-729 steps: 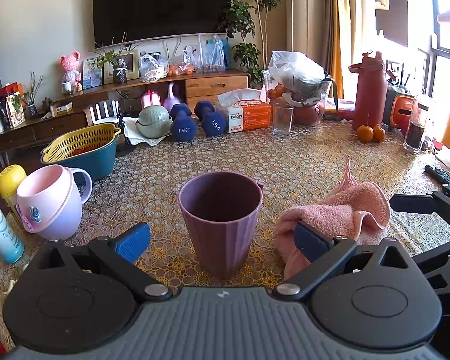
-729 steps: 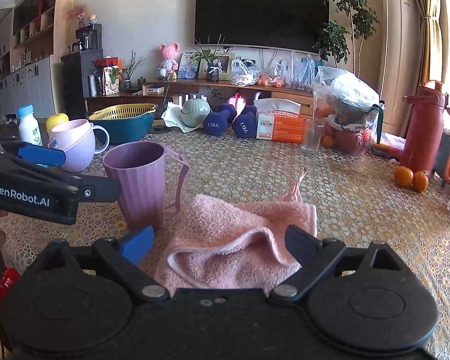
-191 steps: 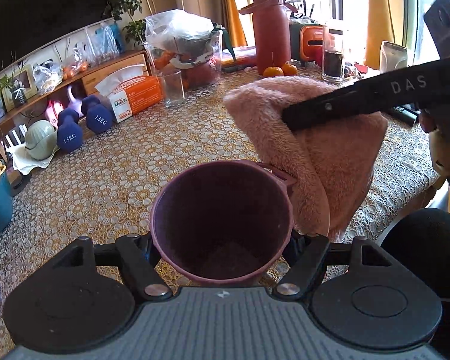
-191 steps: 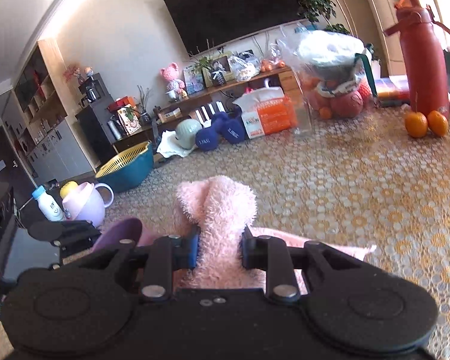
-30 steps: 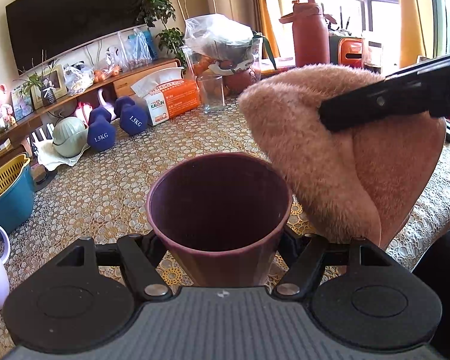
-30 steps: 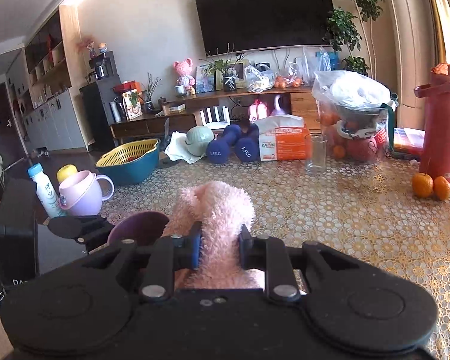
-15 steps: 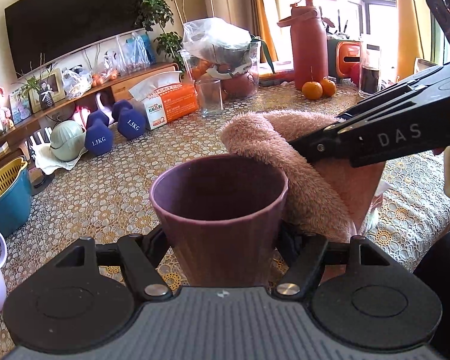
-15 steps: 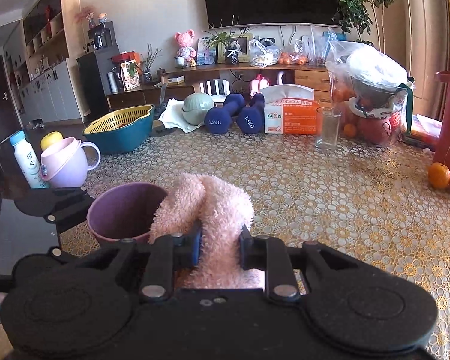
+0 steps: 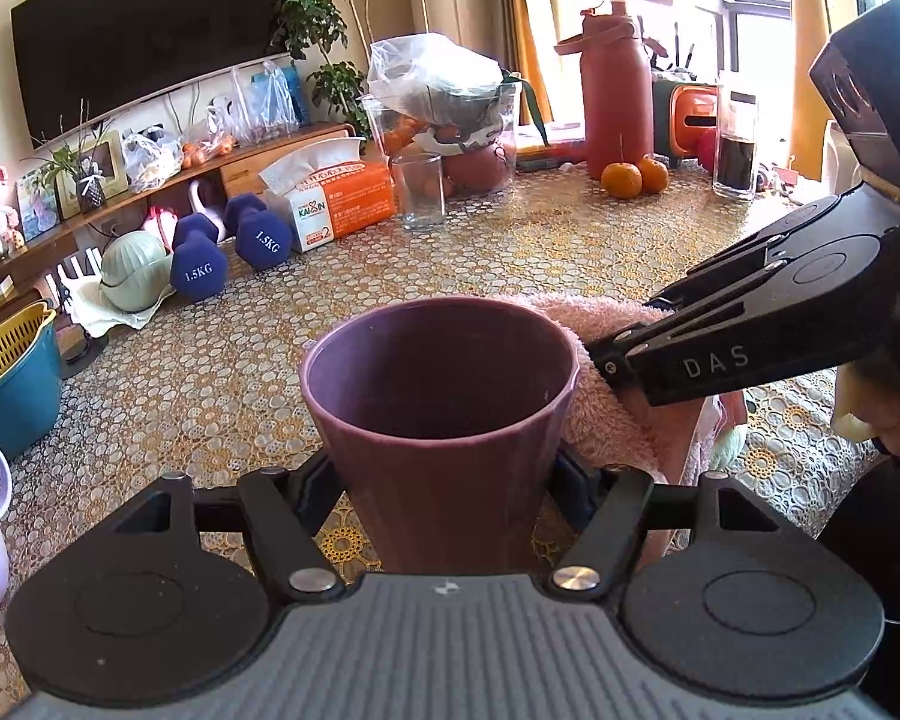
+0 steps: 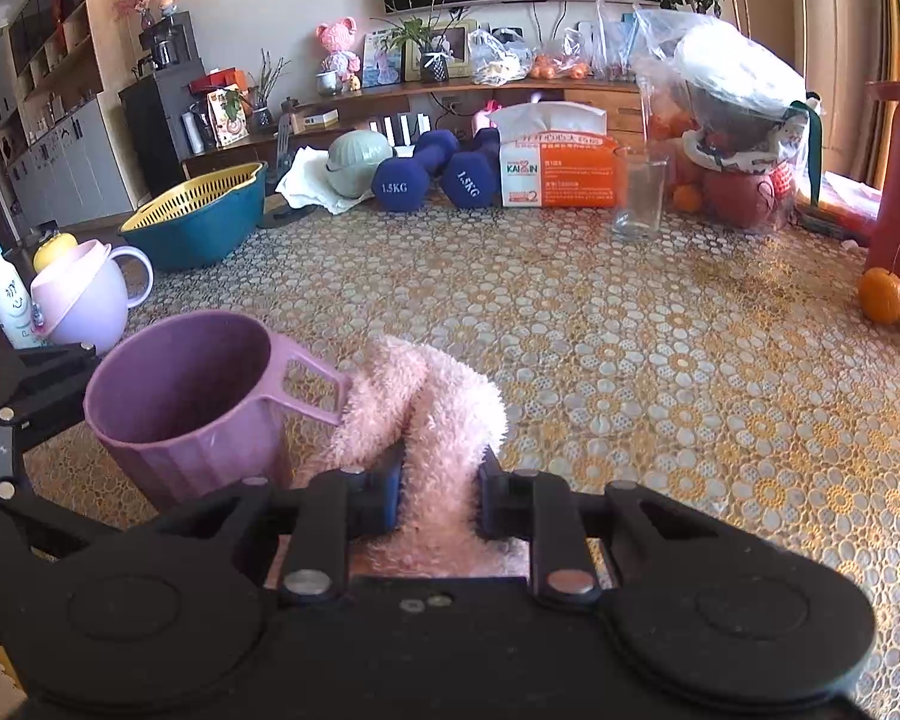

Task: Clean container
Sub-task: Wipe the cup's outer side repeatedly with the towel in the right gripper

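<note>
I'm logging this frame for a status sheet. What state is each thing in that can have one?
Purple plastic cup: upright, nothing visible inside, clamped by the left gripper.
Fluffy pink towel: bunched, pinched in the right gripper, beside the cup, outside it.
Clear drinking glass: upright, empty.
Orange tissue box: open, tissue sticking out on top.
Red water bottle: upright, lid on.

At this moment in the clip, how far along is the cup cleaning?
Both pickups look done: the left gripper is shut on the purple cup, and the right gripper is shut on the pink cloth. The cloth sits beside the cup, near its handle, not inside it. Whether the inside has been wiped cannot be told; setting both down remains.
</note>
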A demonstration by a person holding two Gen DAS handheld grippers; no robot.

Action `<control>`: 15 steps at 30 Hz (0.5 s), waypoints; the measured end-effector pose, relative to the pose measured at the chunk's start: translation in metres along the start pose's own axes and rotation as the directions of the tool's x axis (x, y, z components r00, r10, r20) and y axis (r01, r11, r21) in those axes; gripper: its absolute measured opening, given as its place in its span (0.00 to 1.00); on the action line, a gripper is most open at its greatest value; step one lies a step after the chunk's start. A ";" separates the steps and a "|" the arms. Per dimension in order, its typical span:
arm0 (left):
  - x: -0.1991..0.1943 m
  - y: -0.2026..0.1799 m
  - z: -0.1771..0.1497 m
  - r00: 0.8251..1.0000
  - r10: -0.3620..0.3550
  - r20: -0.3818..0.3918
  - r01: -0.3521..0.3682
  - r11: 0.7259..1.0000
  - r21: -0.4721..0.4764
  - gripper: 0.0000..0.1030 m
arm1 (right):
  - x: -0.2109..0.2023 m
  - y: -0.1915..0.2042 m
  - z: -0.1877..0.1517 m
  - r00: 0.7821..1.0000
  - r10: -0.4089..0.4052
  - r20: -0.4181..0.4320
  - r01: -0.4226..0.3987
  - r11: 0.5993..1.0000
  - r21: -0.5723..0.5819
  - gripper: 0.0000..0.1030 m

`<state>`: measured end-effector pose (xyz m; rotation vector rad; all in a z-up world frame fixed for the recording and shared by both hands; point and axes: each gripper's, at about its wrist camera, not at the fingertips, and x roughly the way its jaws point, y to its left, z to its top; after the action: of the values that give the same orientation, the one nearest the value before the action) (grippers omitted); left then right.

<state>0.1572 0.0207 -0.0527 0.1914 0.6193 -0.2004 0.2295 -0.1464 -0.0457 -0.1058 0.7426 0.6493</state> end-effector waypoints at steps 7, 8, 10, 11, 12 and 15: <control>-0.004 0.005 -0.005 1.000 -0.010 -0.008 0.010 0.999 -0.031 0.69 | -0.039 0.000 0.005 0.993 -0.085 0.084 0.092 0.992 -0.087 0.22; -0.004 0.005 -0.006 1.000 -0.011 -0.008 0.011 0.999 -0.033 0.69 | -0.047 -0.004 0.007 0.990 -0.099 0.099 0.108 0.991 -0.084 0.22; -0.004 0.006 -0.006 1.000 -0.013 -0.011 0.013 0.999 -0.041 0.69 | -0.060 -0.012 0.009 0.986 -0.120 0.119 0.130 0.989 -0.074 0.22; -0.004 0.007 -0.006 1.000 -0.014 -0.012 0.014 0.999 -0.046 0.69 | -0.065 -0.017 0.010 0.984 -0.126 0.122 0.134 0.989 -0.063 0.22; -0.004 0.007 -0.006 1.000 -0.015 -0.014 0.014 0.999 -0.052 0.69 | -0.069 -0.021 0.011 0.984 -0.132 0.123 0.139 0.989 -0.050 0.22; -0.005 0.008 -0.006 1.000 -0.013 -0.018 0.012 0.998 -0.061 0.69 | -0.069 -0.030 0.010 0.985 -0.129 0.114 0.132 0.991 -0.017 0.22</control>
<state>0.1518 0.0303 -0.0536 0.1305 0.6440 -0.1916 0.2150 -0.2020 0.0032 -0.1378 0.6135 0.5347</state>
